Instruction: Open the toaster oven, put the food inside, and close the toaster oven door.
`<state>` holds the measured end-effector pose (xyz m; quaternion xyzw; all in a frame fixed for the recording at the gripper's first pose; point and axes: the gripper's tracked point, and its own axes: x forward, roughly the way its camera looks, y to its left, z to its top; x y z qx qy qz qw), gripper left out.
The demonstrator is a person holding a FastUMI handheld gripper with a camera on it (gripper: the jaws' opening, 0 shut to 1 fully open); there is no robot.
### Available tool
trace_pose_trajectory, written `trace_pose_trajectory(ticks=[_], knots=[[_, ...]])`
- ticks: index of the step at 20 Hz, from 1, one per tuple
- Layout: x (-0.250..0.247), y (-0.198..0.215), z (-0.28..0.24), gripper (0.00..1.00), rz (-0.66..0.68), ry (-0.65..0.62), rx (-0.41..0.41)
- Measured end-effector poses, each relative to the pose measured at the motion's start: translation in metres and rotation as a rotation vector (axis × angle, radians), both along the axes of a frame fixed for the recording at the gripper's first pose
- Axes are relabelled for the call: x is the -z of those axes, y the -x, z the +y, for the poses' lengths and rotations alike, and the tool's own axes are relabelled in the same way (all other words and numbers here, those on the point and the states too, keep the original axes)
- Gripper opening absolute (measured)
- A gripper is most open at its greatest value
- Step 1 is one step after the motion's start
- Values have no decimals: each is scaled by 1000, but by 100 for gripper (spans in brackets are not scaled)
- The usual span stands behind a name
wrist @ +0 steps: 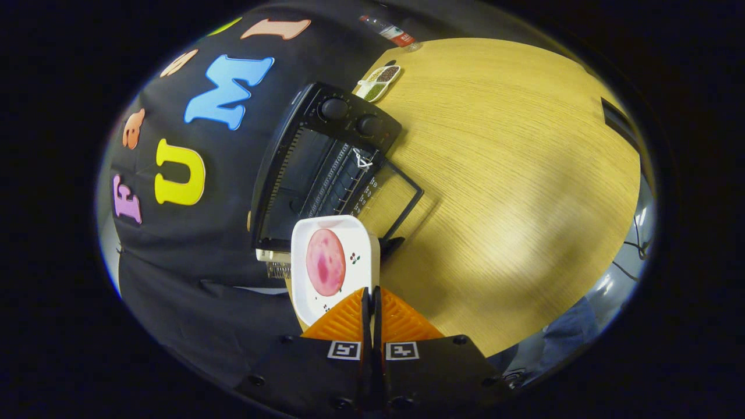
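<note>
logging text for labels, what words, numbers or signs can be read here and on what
None can be read.
Toaster oven: marks by its knobs, too small.
Open glass door: scale marks, blurred.
Bottle: label blurred.
Gripper, shut on the plate: two square coded markers, no words.

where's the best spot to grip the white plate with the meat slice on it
By its thin rim at the near corner, coming from the side away from the toaster oven. The white plate is shallow with a raised edge, and the gripper is pinched there now, clear of the meat slice.
</note>
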<state>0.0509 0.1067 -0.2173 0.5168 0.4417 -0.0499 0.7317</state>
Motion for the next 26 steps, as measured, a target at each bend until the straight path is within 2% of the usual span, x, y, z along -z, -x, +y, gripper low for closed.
trace_pose_trajectory(ticks=[12, 21, 26], knots=[[13, -102, 25, 2, -44, -53, 301], [39, -162, 38, 2, -20, -93, 482], [56, -184, 38, 2, 5, -105, 538]])
